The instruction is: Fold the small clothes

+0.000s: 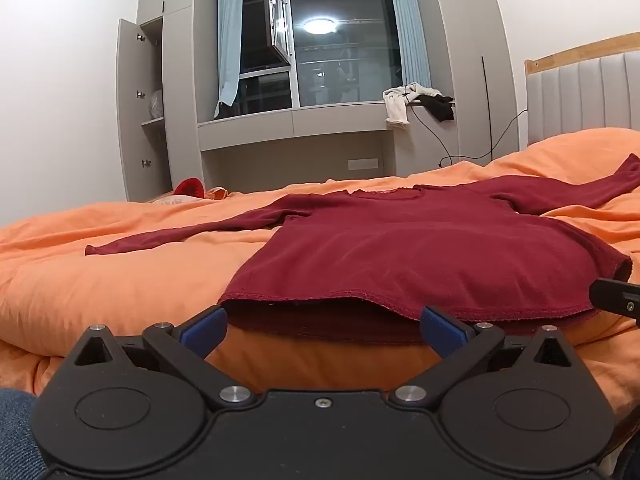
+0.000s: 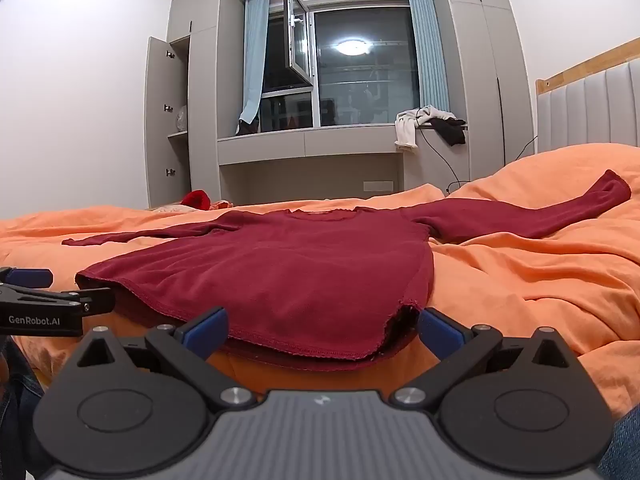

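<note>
A dark red long-sleeved top [image 1: 400, 256] [image 2: 280, 272] lies flat on the orange bedding [image 1: 120, 280] [image 2: 520, 280], collar away from me and both sleeves spread out. My left gripper [image 1: 324, 330] stands open at the left part of the hem, its blue pads on either side of the edge, not pressing it. My right gripper [image 2: 322, 330] is open too, straddling the hem's right corner. The right gripper's tip [image 1: 616, 298] shows at the right edge of the left wrist view. The left gripper [image 2: 40, 292] shows at the left edge of the right wrist view.
A grey padded headboard [image 1: 588, 96] rises at the right. Beyond the bed stand a window ledge with crumpled white and black clothes [image 1: 416, 102], an open cupboard door [image 1: 132, 112] and a cable. A red item [image 1: 190, 188] lies at the bed's far left.
</note>
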`<state>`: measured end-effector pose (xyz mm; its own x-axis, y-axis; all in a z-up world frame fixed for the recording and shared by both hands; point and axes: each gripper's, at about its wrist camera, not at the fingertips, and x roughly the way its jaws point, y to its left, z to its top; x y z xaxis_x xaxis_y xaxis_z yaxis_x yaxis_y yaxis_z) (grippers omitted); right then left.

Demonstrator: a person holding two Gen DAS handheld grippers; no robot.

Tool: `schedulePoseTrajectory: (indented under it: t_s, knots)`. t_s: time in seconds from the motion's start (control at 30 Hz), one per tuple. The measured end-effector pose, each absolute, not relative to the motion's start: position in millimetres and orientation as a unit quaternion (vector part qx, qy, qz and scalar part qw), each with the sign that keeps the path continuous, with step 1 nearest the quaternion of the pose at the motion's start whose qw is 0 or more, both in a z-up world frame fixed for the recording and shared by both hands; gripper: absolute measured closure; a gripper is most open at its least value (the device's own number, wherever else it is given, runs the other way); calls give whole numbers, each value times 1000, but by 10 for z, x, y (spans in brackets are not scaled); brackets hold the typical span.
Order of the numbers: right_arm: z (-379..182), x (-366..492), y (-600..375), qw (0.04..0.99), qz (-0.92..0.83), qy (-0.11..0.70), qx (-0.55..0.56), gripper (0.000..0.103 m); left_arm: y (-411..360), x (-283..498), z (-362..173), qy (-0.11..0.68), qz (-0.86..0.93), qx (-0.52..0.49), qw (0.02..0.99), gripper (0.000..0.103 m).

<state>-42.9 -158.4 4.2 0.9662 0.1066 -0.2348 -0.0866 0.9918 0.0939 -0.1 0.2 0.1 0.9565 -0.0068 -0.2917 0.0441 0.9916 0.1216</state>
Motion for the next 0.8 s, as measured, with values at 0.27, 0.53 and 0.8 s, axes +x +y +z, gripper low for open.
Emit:
schedulePoseTrajectory:
  t_s: [0.27,0.53,0.8]
  knots:
    - [42,-423,-1558,991,45,121,43,0,16,-22,-12,145,-21,54,988,0]
    - [42,-418,-1546,990,41,125,44,0,99,24,-8,150,-21,43,988,0]
    - [39,-416,-1560,990,38,127,46,0,66,45,-10,152,-20,48,987,0]
